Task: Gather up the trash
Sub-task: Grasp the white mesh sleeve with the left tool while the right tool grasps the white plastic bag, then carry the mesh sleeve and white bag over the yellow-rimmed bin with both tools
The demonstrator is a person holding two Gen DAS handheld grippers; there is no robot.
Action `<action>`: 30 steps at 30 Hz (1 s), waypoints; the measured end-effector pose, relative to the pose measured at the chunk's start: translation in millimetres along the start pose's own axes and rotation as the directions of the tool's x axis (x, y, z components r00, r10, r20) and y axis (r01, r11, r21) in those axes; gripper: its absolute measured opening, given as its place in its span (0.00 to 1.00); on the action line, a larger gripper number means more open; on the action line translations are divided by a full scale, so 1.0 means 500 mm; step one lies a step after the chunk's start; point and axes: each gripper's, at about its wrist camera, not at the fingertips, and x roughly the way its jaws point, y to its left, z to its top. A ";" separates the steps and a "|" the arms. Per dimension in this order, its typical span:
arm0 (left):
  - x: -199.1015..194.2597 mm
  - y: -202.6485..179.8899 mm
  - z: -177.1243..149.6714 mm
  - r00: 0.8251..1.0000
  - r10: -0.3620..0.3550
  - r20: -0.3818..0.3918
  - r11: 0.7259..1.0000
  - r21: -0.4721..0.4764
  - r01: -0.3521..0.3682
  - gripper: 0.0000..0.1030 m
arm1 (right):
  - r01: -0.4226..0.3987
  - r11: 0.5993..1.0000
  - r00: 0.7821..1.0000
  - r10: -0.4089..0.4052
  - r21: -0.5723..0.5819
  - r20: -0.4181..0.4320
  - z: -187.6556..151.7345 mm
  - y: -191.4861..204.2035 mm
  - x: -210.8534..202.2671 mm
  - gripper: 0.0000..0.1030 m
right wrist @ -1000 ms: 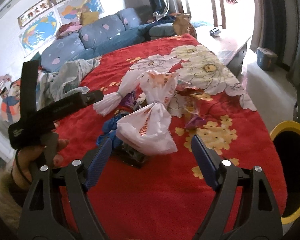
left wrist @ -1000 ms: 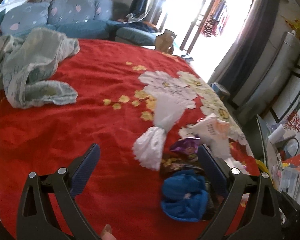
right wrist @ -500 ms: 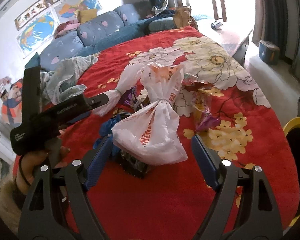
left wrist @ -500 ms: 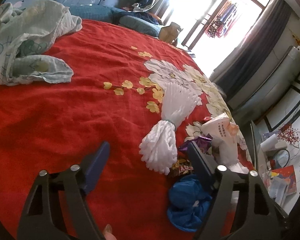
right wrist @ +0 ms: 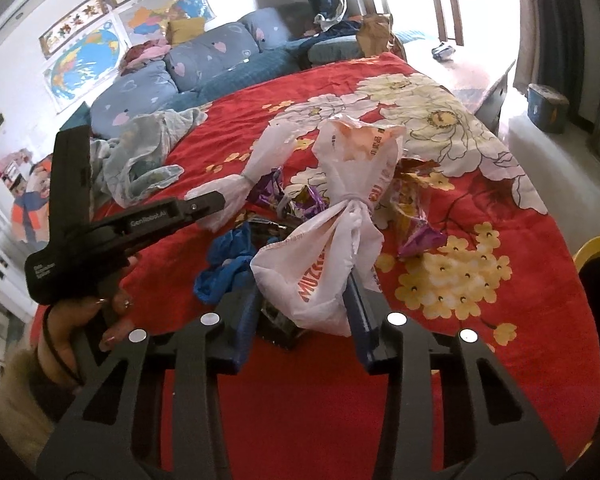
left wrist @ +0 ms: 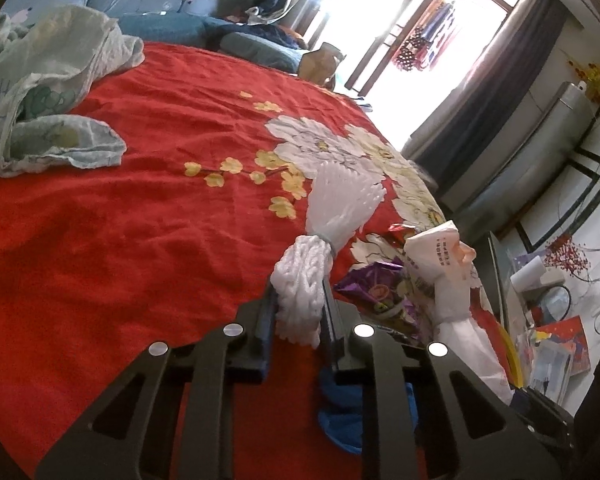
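Note:
My left gripper [left wrist: 298, 312] is shut on the near end of a white foam net sleeve [left wrist: 332, 216] lying on the red bedspread [left wrist: 140, 240]. My right gripper [right wrist: 304, 300] is shut on the bulging bottom of a tied white plastic bag [right wrist: 340, 240] with orange print. The same bag shows in the left wrist view [left wrist: 452, 288]. The left gripper and the foam net [right wrist: 236, 196] show in the right wrist view. A crumpled blue bag [right wrist: 228, 264], purple snack wrappers [left wrist: 376, 288] and a dark packet [right wrist: 276, 320] lie around them.
A pale green cloth [left wrist: 48, 96] lies bunched at the far left of the bed. A blue sofa [right wrist: 204, 68] stands behind. A yellow-rimmed bin [right wrist: 596, 264] sits off the bed's right edge. Clutter covers a low table [left wrist: 548, 344] at right.
Both grippers moved forward and closed: the left one onto the foam net's near end, the right one onto the white plastic bag.

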 end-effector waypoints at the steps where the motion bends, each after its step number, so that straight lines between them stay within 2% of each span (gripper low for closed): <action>1: -0.002 -0.002 -0.001 1.000 -0.001 0.003 1.000 0.006 0.001 0.18 | -0.002 1.000 1.000 0.002 -0.003 0.002 -0.002 0.000 -0.002 0.30; 8: -0.032 -0.021 0.001 0.999 0.001 0.045 0.999 0.045 -0.003 0.18 | -0.020 1.000 0.999 0.020 -0.013 0.028 -0.006 0.000 -0.027 0.24; 30: -0.118 -0.079 0.014 0.991 -0.044 0.123 0.992 0.121 0.029 0.18 | -0.055 0.996 0.993 0.062 -0.064 0.104 0.001 0.001 -0.099 0.23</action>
